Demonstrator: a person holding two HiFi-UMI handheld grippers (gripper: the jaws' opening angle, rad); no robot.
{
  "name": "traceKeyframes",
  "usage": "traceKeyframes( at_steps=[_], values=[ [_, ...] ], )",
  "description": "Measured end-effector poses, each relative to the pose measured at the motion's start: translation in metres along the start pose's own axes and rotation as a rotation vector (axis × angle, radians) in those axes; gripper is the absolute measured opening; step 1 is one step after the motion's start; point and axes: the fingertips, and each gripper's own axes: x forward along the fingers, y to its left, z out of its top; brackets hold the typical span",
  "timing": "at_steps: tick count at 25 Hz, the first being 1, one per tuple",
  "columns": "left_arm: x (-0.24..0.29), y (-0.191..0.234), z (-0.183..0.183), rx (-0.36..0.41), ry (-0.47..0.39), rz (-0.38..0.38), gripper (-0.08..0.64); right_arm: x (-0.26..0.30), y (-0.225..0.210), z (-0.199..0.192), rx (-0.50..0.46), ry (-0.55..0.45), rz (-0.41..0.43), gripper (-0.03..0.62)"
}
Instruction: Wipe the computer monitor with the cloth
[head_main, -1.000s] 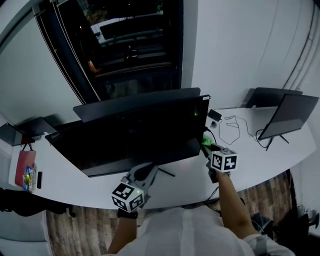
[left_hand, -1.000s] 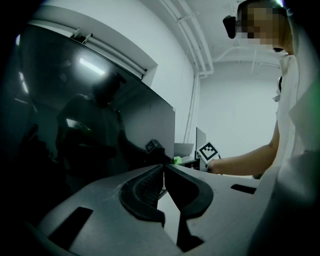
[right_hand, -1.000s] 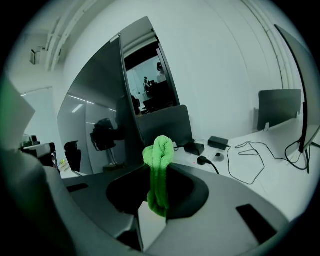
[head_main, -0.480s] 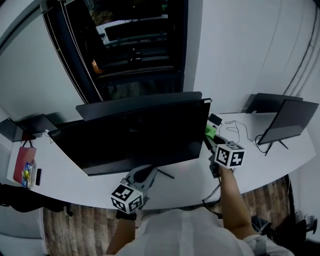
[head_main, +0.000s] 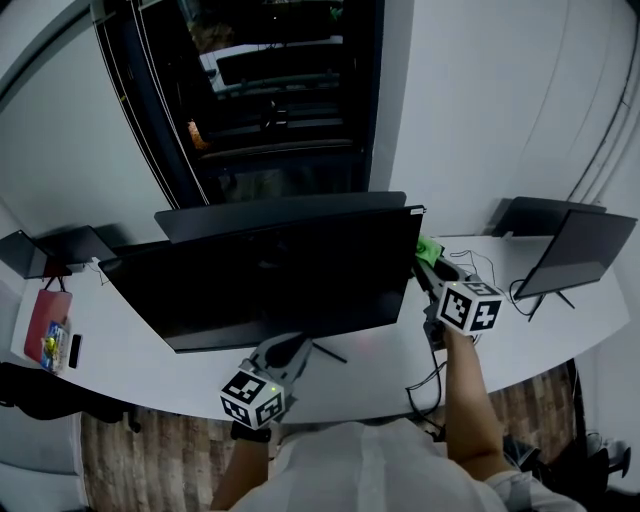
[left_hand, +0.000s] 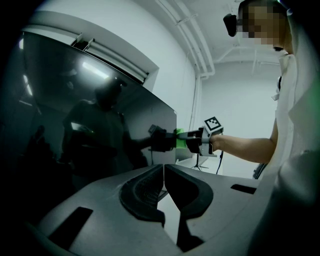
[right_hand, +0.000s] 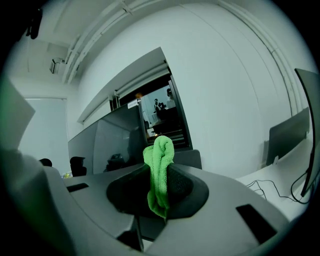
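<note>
You pinched the green cloth (right_hand: 158, 155) in your right gripper (right_hand: 159, 187) with a fold poking past the tips, likely so that fabric rather than plastic would meet the screen. The monitor (head_main: 270, 280) stood just left of those tips, right edge nearest. Your left gripper (left_hand: 164, 172), jaws pressed together on nothing, hung low before the screen.

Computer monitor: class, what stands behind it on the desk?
A second dark screen stands close behind the computer monitor; only its top strip shows. Its lower part and stand are covered by the monitor in front.
</note>
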Motion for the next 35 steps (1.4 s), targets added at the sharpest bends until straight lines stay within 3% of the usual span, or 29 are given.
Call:
traceKeyframes(
  at_steps=[25,31,35],
  values=[
    [-0.017,0.012,-0.001,-0.013,-0.026,0.022,0.021,-0.022,0.023,0.087,-0.034,-0.229,-0.002,0.067],
    [-0.028,0.019,-0.001,-0.017,-0.028,0.033,0.021,-0.04,0.031,0.11,-0.031,-0.367,-0.019,0.068],
    [-0.04,0.027,0.0,-0.021,-0.035,0.048,0.021,-0.059,0.045,0.134,-0.034,-0.476,0.013,0.069]
  ],
)
